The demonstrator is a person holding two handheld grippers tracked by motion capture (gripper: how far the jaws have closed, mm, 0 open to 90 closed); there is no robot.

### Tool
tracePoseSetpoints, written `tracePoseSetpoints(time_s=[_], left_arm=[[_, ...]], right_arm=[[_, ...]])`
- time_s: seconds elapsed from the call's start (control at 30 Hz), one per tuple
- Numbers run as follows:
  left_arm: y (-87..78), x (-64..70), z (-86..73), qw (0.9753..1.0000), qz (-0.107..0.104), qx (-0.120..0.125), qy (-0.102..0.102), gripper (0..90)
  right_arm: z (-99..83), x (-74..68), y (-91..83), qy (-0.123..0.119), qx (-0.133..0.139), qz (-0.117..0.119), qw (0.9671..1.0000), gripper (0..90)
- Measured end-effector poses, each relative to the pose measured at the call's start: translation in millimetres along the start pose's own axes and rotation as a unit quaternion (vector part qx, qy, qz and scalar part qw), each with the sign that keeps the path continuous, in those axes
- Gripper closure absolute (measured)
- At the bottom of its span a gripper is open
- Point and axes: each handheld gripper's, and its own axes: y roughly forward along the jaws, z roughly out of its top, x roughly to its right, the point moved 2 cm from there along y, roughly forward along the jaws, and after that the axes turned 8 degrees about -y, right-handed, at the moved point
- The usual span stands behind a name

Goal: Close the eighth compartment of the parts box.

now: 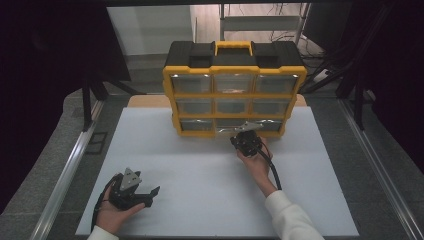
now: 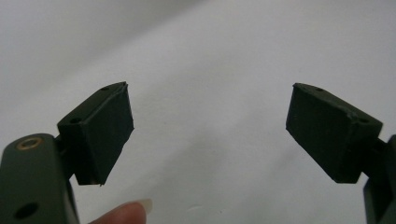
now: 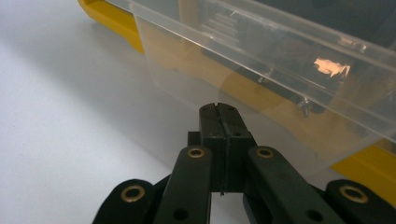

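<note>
A yellow and black organiser box (image 1: 234,65) with several clear drawers stands upright at the back of the white table (image 1: 200,170). My right gripper (image 1: 246,136) is at its bottom row, shut, with its tips against the front of the clear middle drawer (image 3: 261,79). That drawer stands a little way out of the yellow frame (image 3: 107,18). I can make out nothing between the pressed pads (image 3: 219,112). My left gripper (image 1: 150,194) lies low at the table's front left. It is open, and its pads (image 2: 105,130) stand wide apart over bare white surface.
Grey floor and metal rails (image 1: 65,175) flank the table on both sides. A white shelf frame (image 1: 260,22) and cables (image 1: 325,55) sit behind the box. A black cable (image 1: 272,170) trails from the right gripper along the forearm.
</note>
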Motion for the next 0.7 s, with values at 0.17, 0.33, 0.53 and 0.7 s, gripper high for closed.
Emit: tracePoseSetpoints(time_s=[0.17,0.33,0.53,0.7], left_arm=[[0.1,0.1,-0.1,1.0000,0.000,0.000,0.001,15.3],[0.1,0.3,-0.1,1.0000,-0.001,-0.001,0.001,15.3],[0.1,0.2,-0.1,1.0000,-0.001,0.000,0.001,15.3],[-0.1,0.1,-0.1,1.0000,-0.001,0.000,0.001,15.3]], right_arm=[[1.3,3.0,1.3,0.001,0.003,-0.003,1.0000,89.7],[1.8,4.6,2.3,0.003,0.005,-0.004,1.0000,89.7],[1.6,9.1,3.0,0.004,0.010,-0.006,0.9999,89.7],[1.4,12.5,3.0,0.009,0.014,-0.008,0.9998,89.7]])
